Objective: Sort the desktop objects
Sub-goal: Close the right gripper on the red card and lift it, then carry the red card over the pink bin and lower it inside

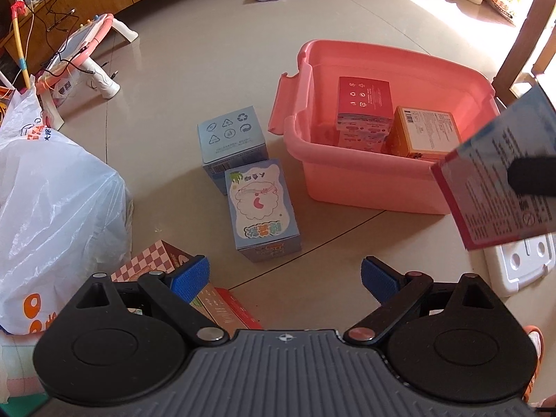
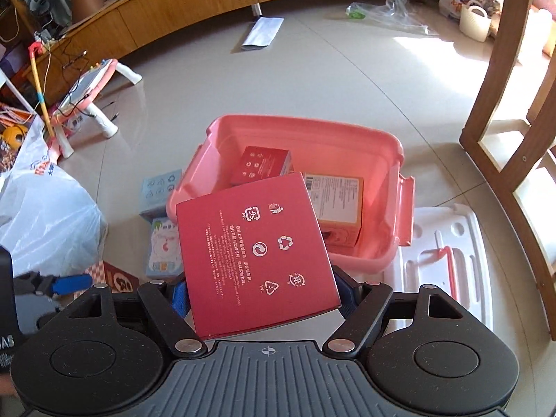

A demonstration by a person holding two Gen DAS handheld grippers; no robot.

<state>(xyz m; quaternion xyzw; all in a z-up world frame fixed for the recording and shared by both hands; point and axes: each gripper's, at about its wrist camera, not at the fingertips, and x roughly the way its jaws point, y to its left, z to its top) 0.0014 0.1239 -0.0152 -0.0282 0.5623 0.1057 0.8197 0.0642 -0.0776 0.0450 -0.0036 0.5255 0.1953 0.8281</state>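
A pink plastic bin [image 1: 361, 180] [image 2: 389, 149] stands on the floor with a red box [image 1: 363, 99] [image 2: 264, 163] and an orange box [image 1: 424, 132] [image 2: 338, 205] inside. My right gripper [image 2: 264, 295] is shut on a large red box [image 2: 257, 250], held above the bin's near side; the box shows at the right of the left wrist view [image 1: 500, 173]. My left gripper [image 1: 285, 278] is open and empty above the floor. Two light blue boxes [image 1: 231, 135] [image 1: 260, 205] lie left of the bin. A checkered box [image 1: 153, 260] lies under my left finger.
A white plastic bag [image 1: 52, 208] sits at the left. A white bin lid [image 2: 444, 253] lies right of the bin. A pink toy drawing board [image 1: 80, 48], wooden cabinets [image 2: 208, 3] and a wooden chair frame [image 2: 500, 104] surround the area.
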